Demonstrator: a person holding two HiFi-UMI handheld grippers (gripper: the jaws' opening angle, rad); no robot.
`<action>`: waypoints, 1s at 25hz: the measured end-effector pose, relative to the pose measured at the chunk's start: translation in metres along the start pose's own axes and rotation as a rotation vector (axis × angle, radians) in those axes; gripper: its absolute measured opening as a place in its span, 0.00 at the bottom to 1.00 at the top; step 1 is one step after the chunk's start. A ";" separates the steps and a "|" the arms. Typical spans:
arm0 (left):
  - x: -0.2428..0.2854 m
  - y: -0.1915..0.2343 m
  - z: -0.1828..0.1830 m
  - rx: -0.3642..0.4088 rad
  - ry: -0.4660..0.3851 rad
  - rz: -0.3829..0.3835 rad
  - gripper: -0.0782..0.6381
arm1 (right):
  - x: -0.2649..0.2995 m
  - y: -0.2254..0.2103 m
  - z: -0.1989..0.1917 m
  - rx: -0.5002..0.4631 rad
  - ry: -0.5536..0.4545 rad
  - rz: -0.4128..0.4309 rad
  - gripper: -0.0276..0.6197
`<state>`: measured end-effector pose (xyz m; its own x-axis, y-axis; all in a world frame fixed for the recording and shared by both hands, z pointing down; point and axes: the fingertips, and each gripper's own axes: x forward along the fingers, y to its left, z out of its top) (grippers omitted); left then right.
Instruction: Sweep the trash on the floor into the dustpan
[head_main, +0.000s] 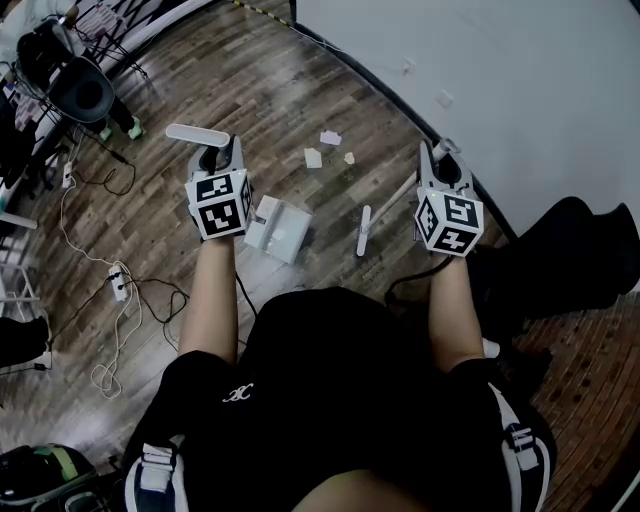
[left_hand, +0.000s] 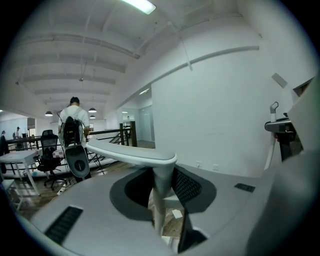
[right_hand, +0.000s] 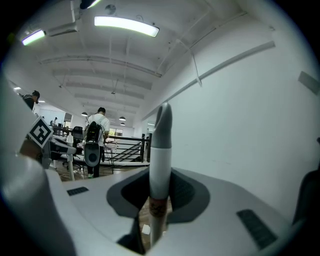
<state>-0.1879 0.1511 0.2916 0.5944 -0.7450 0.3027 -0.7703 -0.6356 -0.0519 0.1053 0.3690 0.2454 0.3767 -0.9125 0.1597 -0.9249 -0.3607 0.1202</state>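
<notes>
Left tool (head_main: 218, 150) clamps the dustpan (head_main: 280, 228) handle, right tool (head_main: 440, 156) clamps the broom (head_main: 364, 232) handle; paper scraps (head_main: 314, 157) lie on the wooden floor (head_main: 250, 90).

No legible text. White emblem (head_main: 238, 393) on black shorts (head_main: 340, 420): letters unclear. Brownish label (right_hand: 157, 206) on broom handle (right_hand: 161, 150): print blurred.

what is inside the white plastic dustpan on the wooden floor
No trash shows in the white plastic dustpan; three pale paper scraps lie on the wooden floor beyond it. Its left edge is hidden behind the left gripper.
</notes>
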 end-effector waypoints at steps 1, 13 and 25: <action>0.001 0.003 -0.002 -0.003 -0.001 -0.001 0.26 | 0.001 0.001 -0.002 -0.002 0.002 -0.004 0.18; 0.032 0.054 -0.009 -0.046 -0.002 -0.022 0.26 | 0.022 0.018 0.000 -0.020 0.035 -0.073 0.18; 0.072 0.080 -0.019 -0.037 0.039 -0.019 0.26 | 0.059 0.002 0.008 -0.019 0.037 -0.121 0.18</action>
<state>-0.2115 0.0503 0.3272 0.5999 -0.7243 0.3398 -0.7676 -0.6409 -0.0109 0.1251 0.3131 0.2474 0.4871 -0.8547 0.1792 -0.8717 -0.4634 0.1591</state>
